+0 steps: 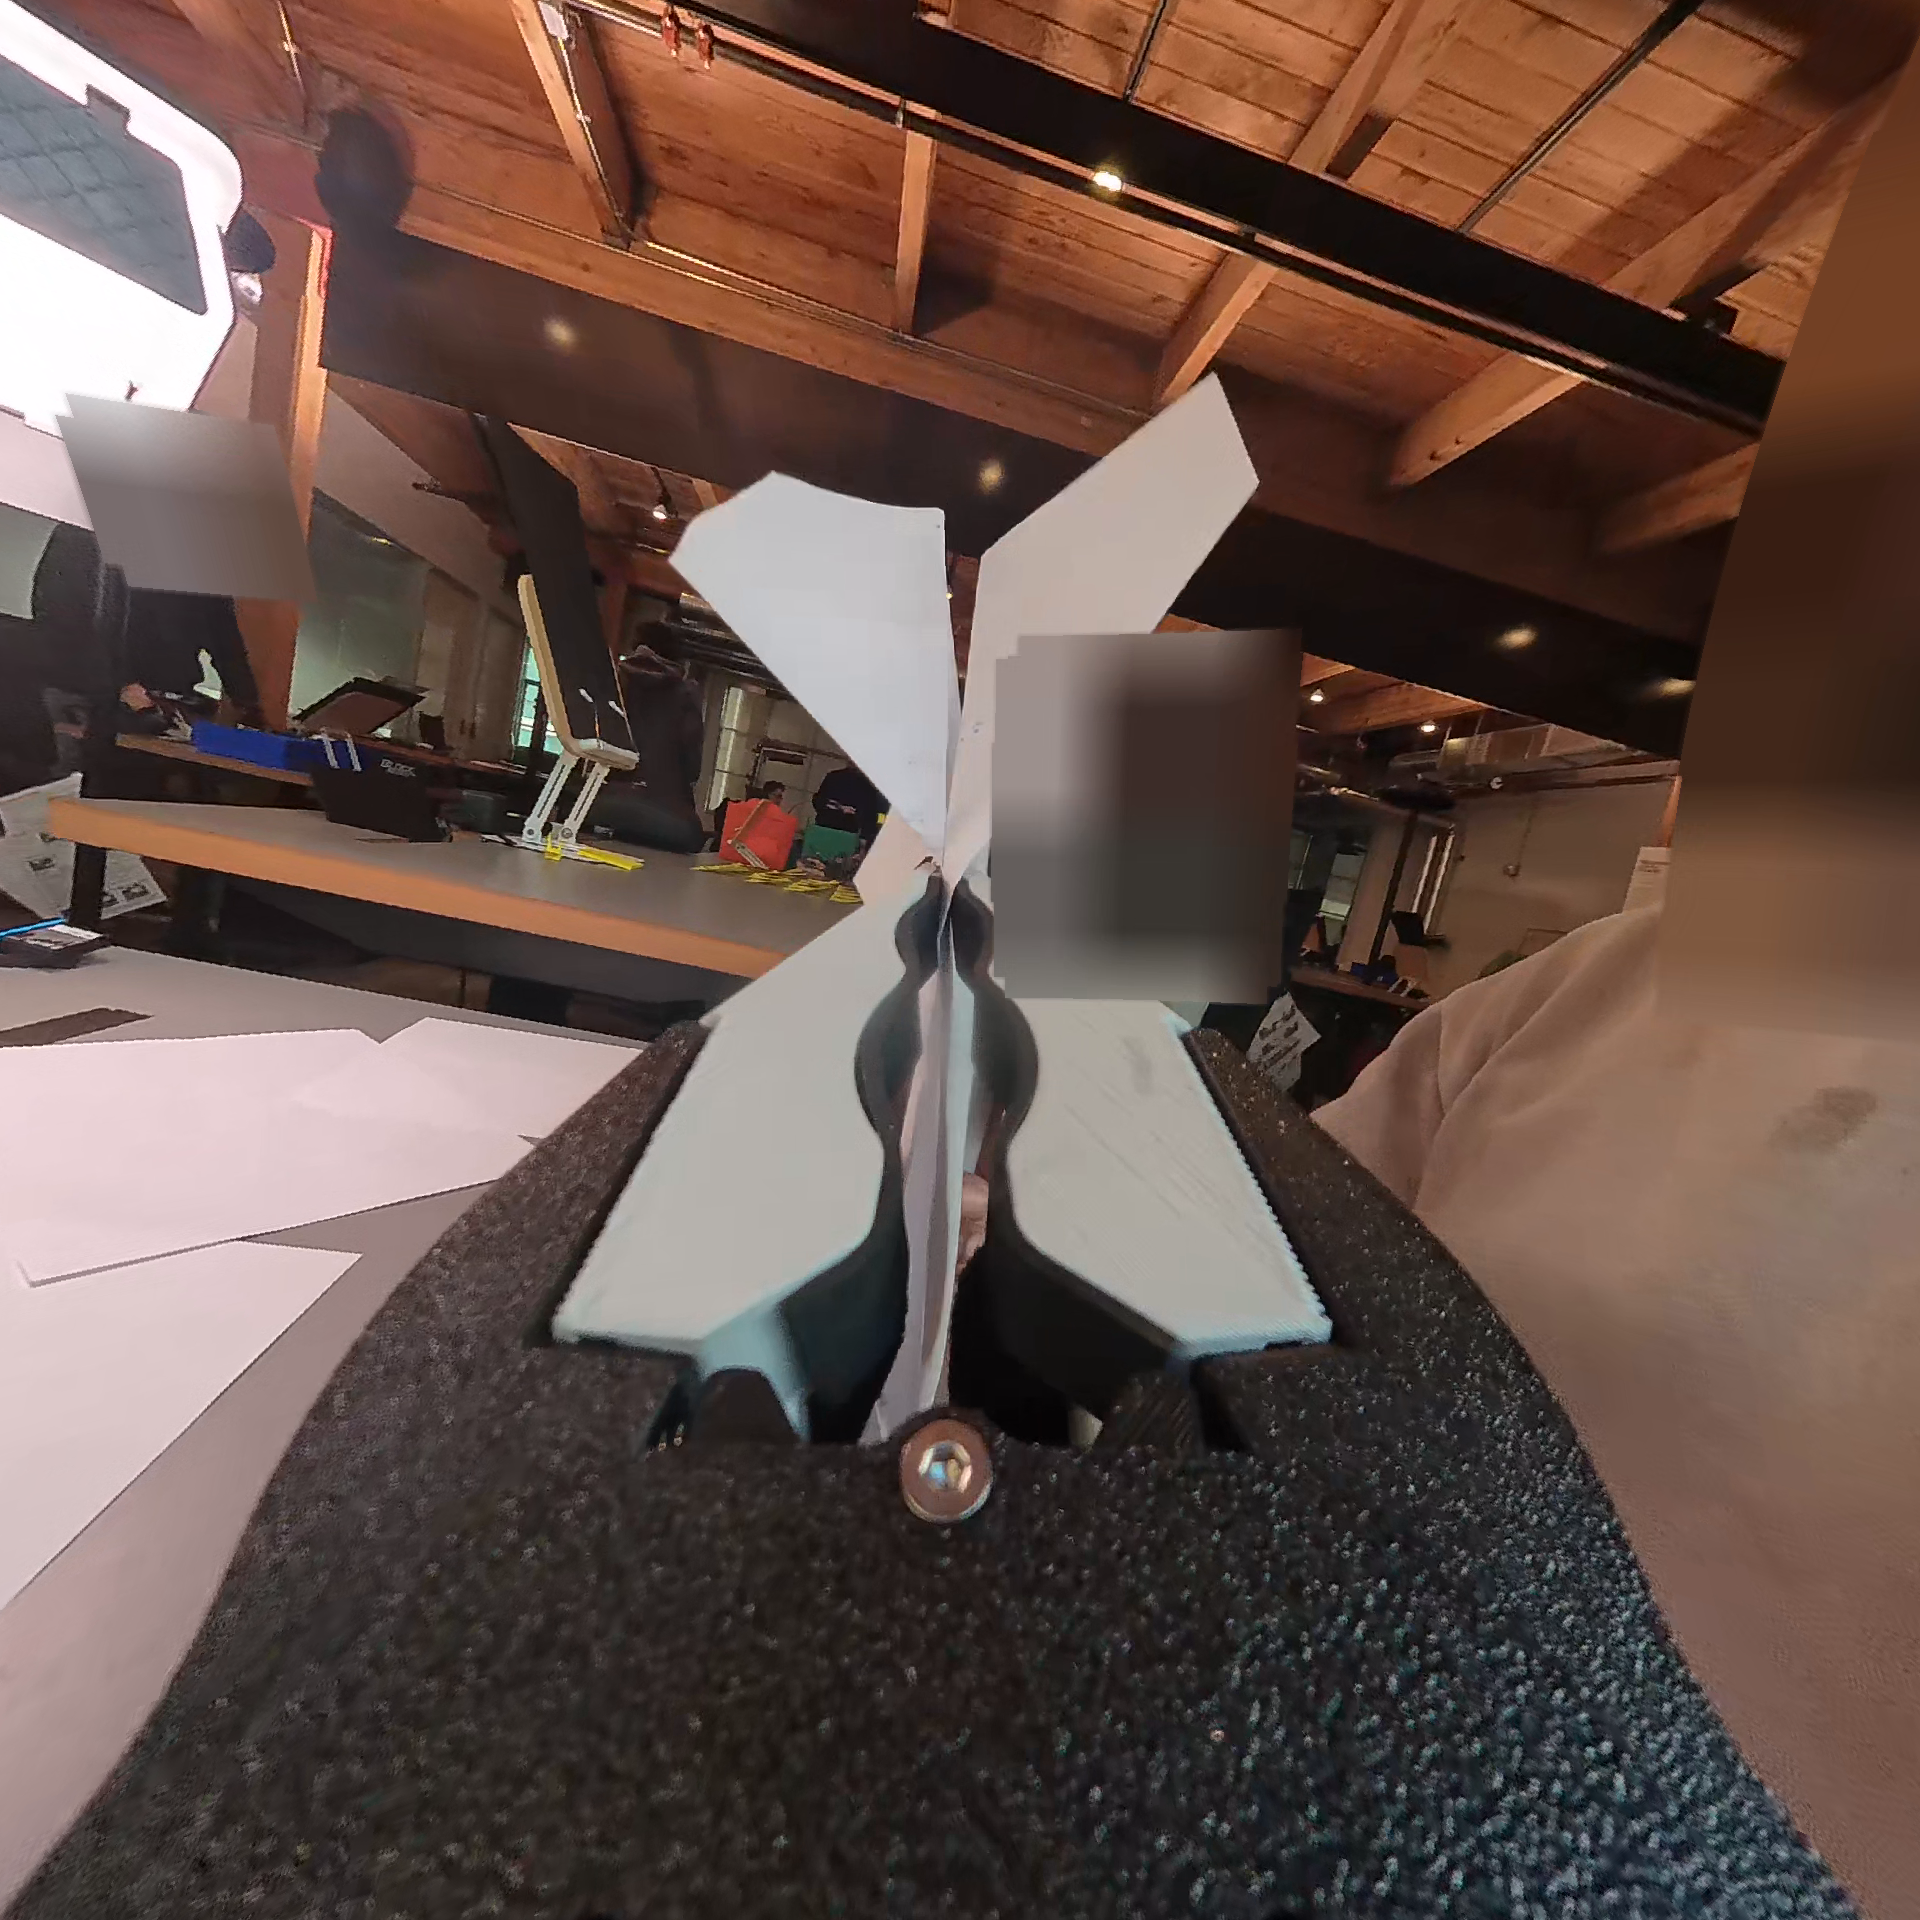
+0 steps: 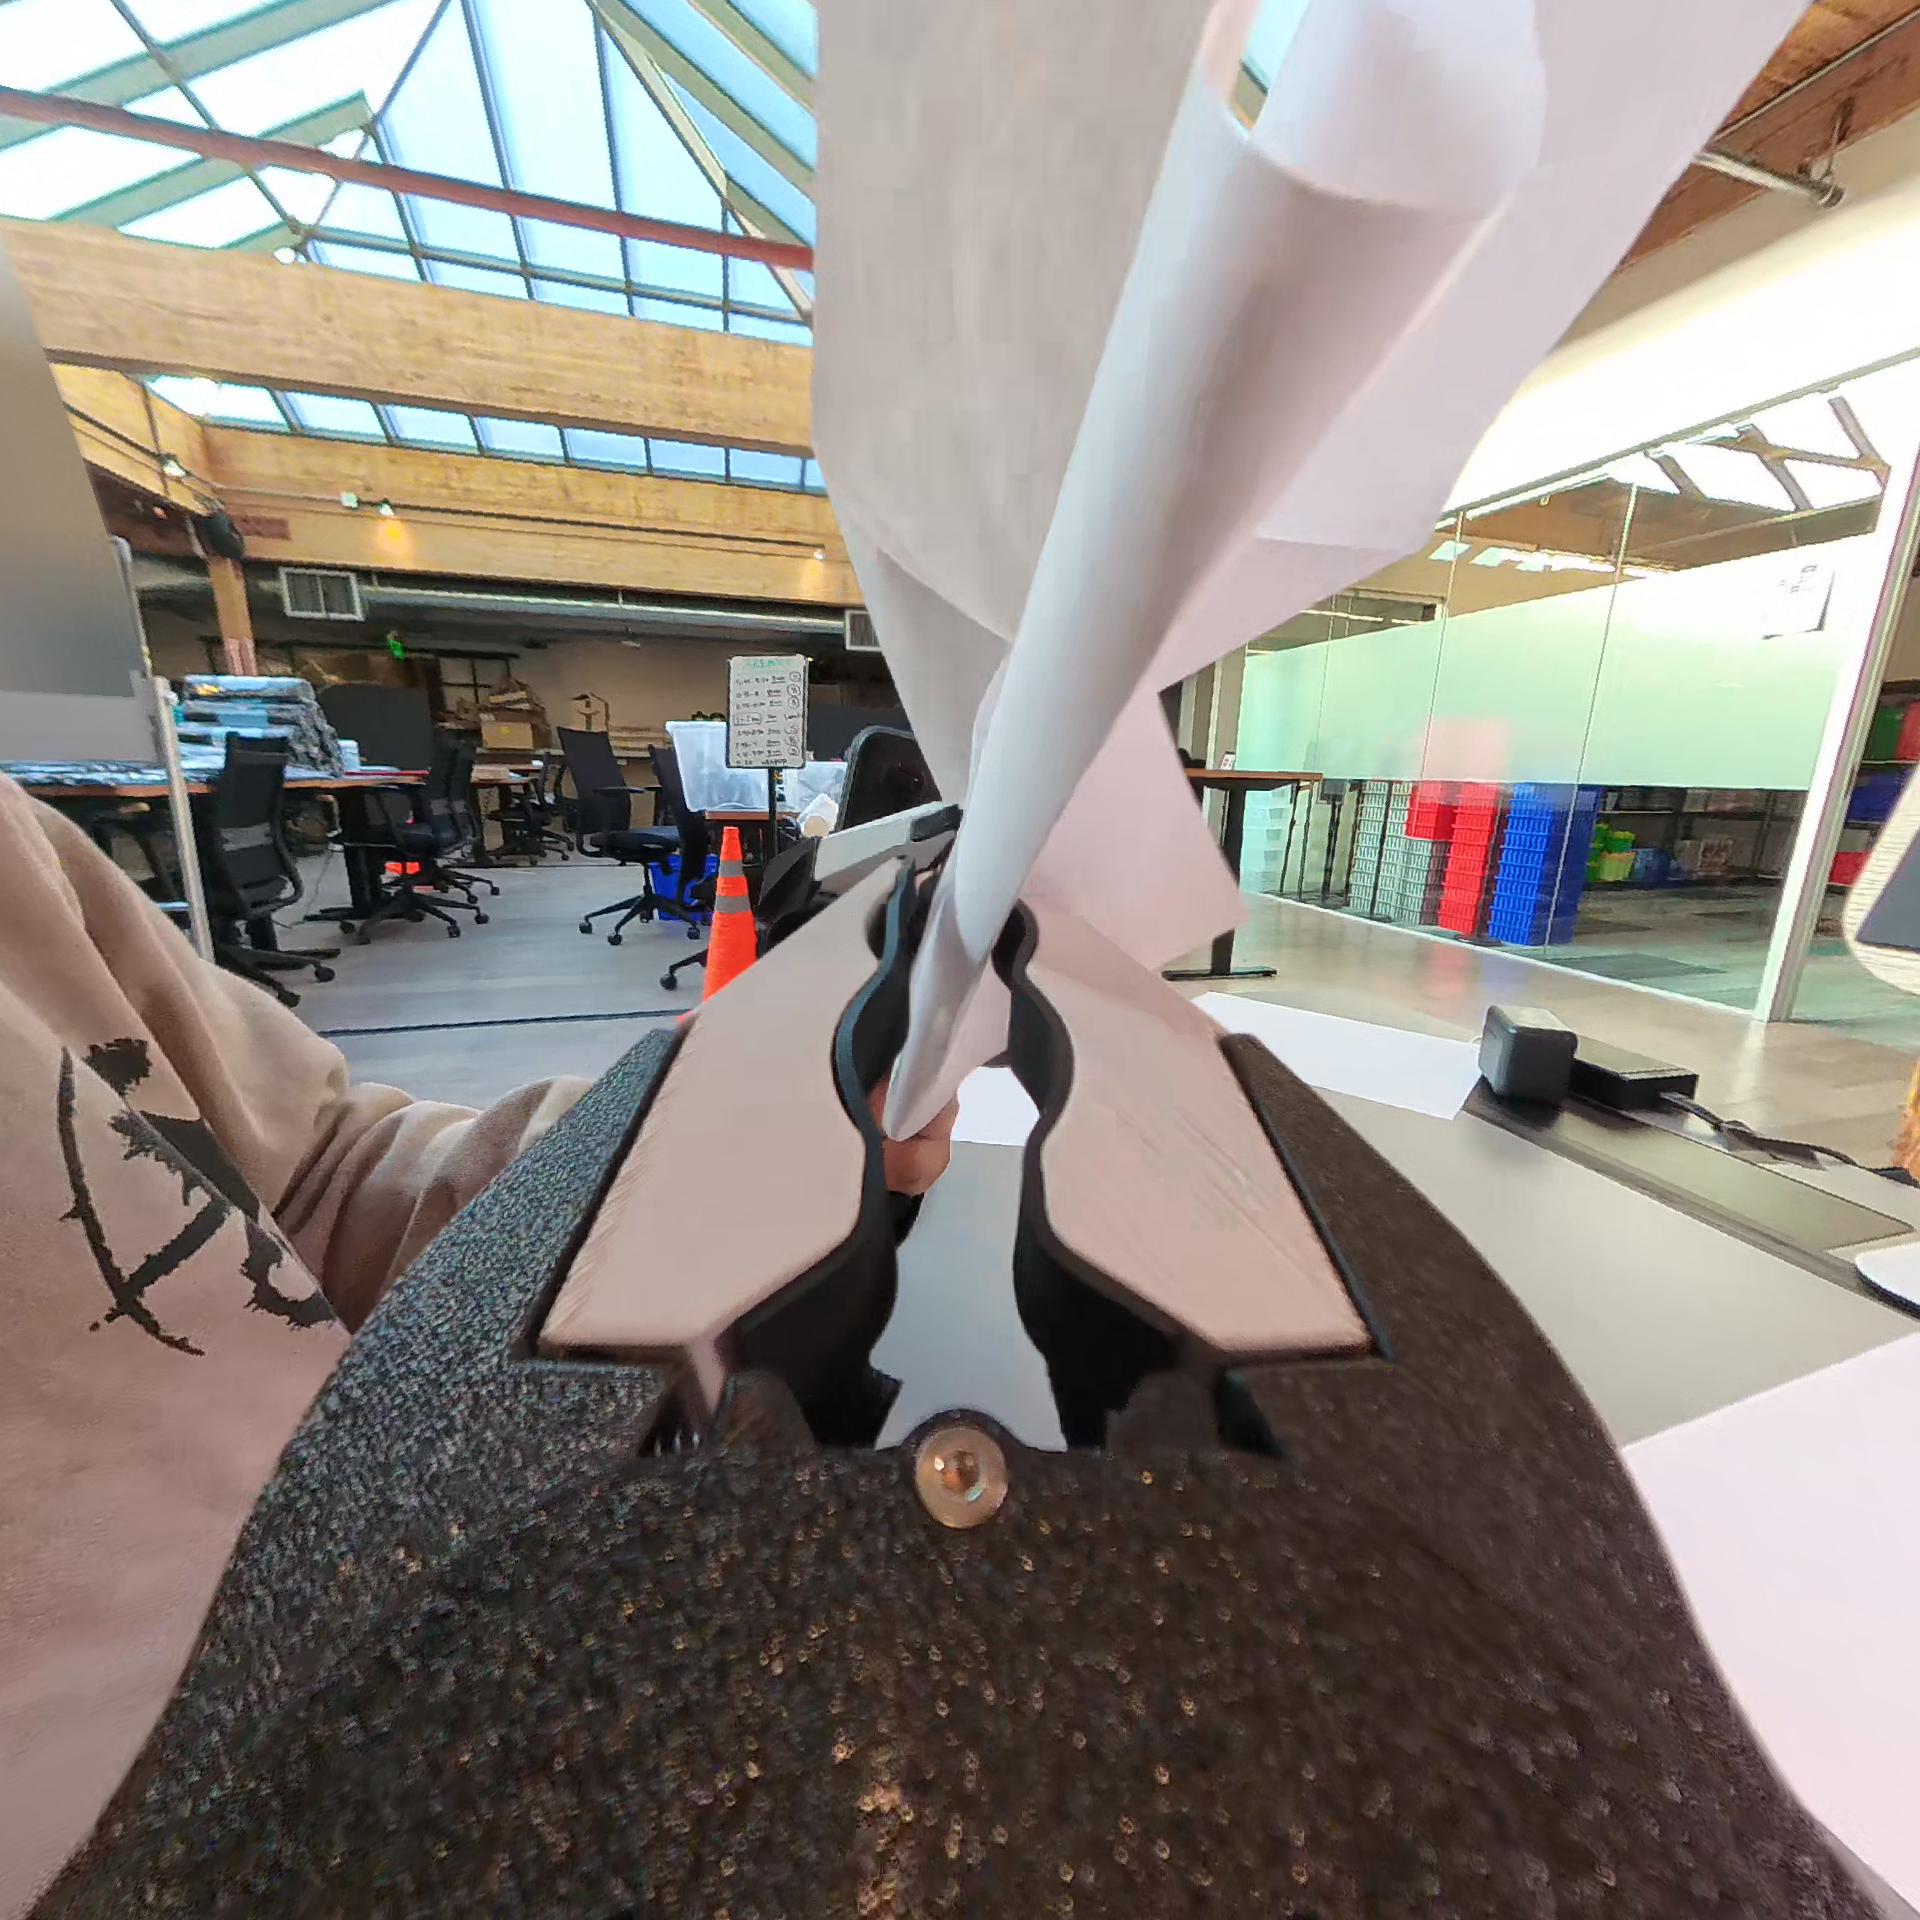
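Observation:
In the left wrist view my left gripper [image 1: 948, 894] is shut on a folded white paper [image 1: 842, 623]. The paper's fold runs down between the fingers, and two pointed flaps spread up and apart above the tips. In the right wrist view my right gripper [image 2: 961, 914] is closed around a rolled, folded part of the same kind of white paper [image 2: 1039, 416]. That paper fans out large above the tips, and its lower end pokes down between the fingers. A fingertip of a hand [image 2: 920, 1148] shows through the gap below it. Both grippers are raised above a grey table [image 2: 1558, 1299].
Loose white sheets [image 1: 208, 1122] lie on the table at the left, and another sheet [image 2: 1787, 1558] lies at the right. A black box [image 2: 1525, 1051] with a cable sits at the table's far right. A person's beige sleeve [image 2: 156, 1143] is close by. Beyond stand an orange cone [image 2: 730, 914] and office chairs [image 2: 249, 831]. The tips of both grippers are at nearly the same place.

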